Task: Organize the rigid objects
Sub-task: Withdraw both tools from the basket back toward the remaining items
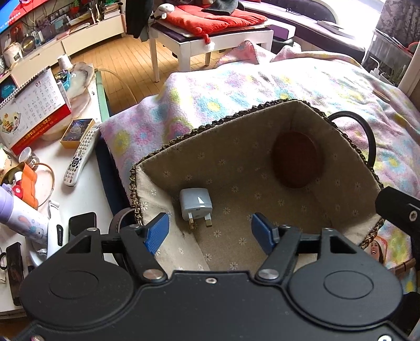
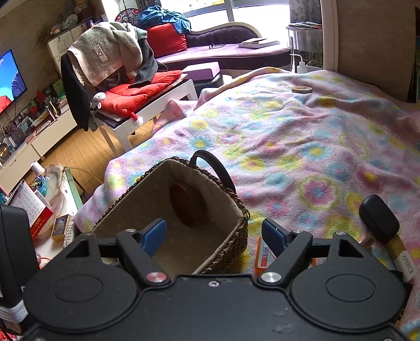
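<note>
A woven basket (image 1: 210,157) with a beige lining sits on the flowered blanket (image 2: 302,147). A white plug adapter (image 1: 195,204) lies on the basket's floor, and a brown round disc (image 1: 296,160) leans against its far wall. My left gripper (image 1: 210,229) hangs open over the basket, just above the adapter and not touching it. My right gripper (image 2: 214,233) is open over the right rim of the basket (image 2: 231,236), with nothing between its fingers. The brown disc (image 2: 185,207) also shows in the right wrist view. An orange-and-white packet (image 2: 262,258) lies under the right finger. A black-capped bottle (image 2: 379,219) lies at the right.
A cluttered side table to the left carries a remote (image 1: 81,154), a desk calendar (image 1: 31,105), phones and small bottles. A white low table with a red cushion (image 1: 210,18) stands beyond the bed. A small round wooden piece (image 2: 302,89) lies far off on the blanket.
</note>
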Action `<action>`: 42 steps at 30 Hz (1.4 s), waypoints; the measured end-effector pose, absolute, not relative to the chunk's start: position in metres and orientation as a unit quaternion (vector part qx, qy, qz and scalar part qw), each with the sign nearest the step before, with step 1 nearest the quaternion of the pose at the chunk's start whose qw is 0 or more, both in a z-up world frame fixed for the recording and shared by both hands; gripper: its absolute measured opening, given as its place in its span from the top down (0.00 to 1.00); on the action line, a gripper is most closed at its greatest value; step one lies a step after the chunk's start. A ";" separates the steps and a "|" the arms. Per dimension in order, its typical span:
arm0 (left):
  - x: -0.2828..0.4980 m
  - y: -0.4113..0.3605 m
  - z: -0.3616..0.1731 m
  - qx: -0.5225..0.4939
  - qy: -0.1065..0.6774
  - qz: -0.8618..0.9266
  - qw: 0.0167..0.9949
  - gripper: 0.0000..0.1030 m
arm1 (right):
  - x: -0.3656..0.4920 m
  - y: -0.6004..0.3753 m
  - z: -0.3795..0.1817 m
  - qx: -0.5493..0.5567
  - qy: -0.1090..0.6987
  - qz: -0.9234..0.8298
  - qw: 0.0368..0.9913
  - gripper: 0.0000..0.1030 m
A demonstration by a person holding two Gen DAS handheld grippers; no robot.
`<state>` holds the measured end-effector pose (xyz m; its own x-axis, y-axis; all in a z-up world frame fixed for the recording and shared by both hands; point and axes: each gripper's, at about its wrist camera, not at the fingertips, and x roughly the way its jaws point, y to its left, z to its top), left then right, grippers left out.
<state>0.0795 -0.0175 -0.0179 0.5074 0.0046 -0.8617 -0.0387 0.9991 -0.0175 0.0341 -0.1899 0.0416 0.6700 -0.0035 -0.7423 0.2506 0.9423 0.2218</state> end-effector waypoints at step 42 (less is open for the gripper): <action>0.015 -0.112 0.003 0.092 0.389 -0.148 0.905 0.25 | -0.111 -0.342 -0.044 0.202 0.421 -0.321 0.824 0.18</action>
<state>0.0153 -0.1116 0.0034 0.6543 -0.1958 -0.7305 0.3381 0.9397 0.0510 -0.1110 -0.3425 -0.0441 0.4387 -0.3590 -0.8238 0.6988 0.7127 0.0615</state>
